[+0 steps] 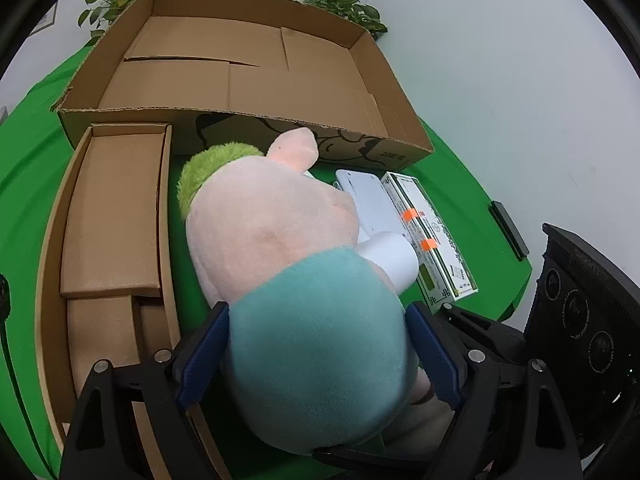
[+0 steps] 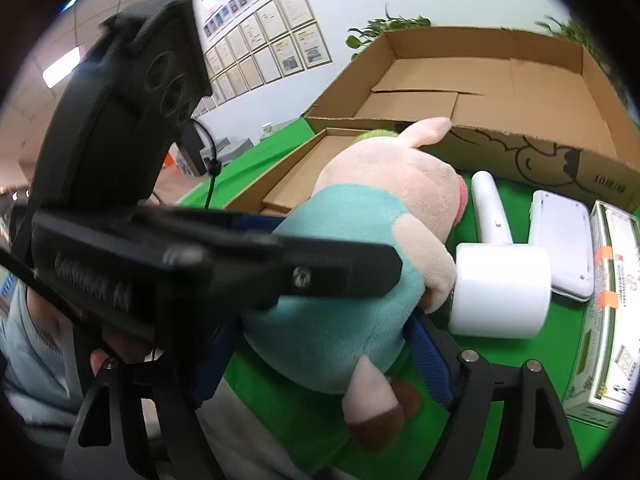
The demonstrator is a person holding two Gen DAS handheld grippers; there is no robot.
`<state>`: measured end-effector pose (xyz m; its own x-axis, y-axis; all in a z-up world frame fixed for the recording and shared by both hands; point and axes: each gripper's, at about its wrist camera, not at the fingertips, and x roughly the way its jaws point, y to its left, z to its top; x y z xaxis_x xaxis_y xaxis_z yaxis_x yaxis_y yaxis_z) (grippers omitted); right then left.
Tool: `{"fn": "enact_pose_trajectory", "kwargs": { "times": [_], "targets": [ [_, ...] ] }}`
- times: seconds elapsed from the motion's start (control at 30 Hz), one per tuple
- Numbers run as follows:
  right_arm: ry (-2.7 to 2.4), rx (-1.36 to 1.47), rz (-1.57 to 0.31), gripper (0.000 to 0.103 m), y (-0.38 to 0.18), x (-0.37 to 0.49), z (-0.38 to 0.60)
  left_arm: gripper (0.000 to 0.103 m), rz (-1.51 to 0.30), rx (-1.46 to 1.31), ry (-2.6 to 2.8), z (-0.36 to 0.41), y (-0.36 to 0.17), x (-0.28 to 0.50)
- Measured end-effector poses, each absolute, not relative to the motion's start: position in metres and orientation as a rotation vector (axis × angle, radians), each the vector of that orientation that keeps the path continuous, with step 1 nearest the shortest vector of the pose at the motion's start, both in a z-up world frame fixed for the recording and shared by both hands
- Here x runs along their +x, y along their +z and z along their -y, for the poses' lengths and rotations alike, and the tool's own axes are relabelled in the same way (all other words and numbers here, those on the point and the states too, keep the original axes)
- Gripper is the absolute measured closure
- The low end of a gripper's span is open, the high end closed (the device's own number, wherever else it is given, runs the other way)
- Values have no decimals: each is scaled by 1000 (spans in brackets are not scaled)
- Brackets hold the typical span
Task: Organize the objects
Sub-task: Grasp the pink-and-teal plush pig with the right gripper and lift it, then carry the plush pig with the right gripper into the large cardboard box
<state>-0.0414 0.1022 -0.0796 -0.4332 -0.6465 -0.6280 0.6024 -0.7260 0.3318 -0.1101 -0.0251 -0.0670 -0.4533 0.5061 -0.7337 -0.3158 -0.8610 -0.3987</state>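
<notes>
Plush pig (image 1: 280, 256), the thing to be put away, is seen in the left wrist view lying lengthwise straight out from the left claw (image 1: 320, 356). Its teal body sits between the two blue pads (image 1: 204, 356), and its pink head and green tuft point away toward the large cardboard box (image 1: 248, 76) at the far edge of the green worktop (image 1: 472, 216). The pads appear to press the body on both sides, so the left claw is judged to be holding the pig across its short axis, jaws fairly wide. A shallow cardboard tray (image 1: 116, 216) lies just to the left of the pig. A white roll (image 1: 394, 256), a white case (image 1: 368, 200) and a printed carton (image 1: 432, 240) lie just to its right.

In the right wrist view the pig (image 2: 360, 248) is seen from its feet end, tilted up and away toward the large box (image 2: 500, 80). The right claw (image 2: 316, 368) is set around the lower body near the feet, but its left pad is hidden behind the other tool, so a firm hold cannot be told. The white roll (image 2: 500, 292) is touching the pig's arm.

The box lies straight ahead along the pig's long axis, so the coming move is judged to be a lift forward over the near wall. Both claws are equally close.
</notes>
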Motion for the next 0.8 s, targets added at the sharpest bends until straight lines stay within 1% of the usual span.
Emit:
{"fn": "enact_pose_trajectory", "kwargs": {
  "times": [0.17,0.27,0.4,0.6,0.73,0.8],
  "targets": [
    [-2193,963,48,32,-76,-48,-94,32,336,-1236,2310,32,-66,-105],
    [-2208,934,75,35,-74,-57,-91,36,350,-1193,2318,32,-57,-101],
    [-2241,797,65,38,-55,-41,-97,37,349,-1079,2347,36,-30,-90],
    [-2293,608,28,40,-22,-41,-94,37,256,-873,2457,39,22,-85],
    [-2315,472,-25,40,11,-44,-93,37,166,-699,2519,45,68,-92],
    [-2318,402,-57,40,31,-53,-91,37,153,-646,2539,50,89,-96]
  ]
}}
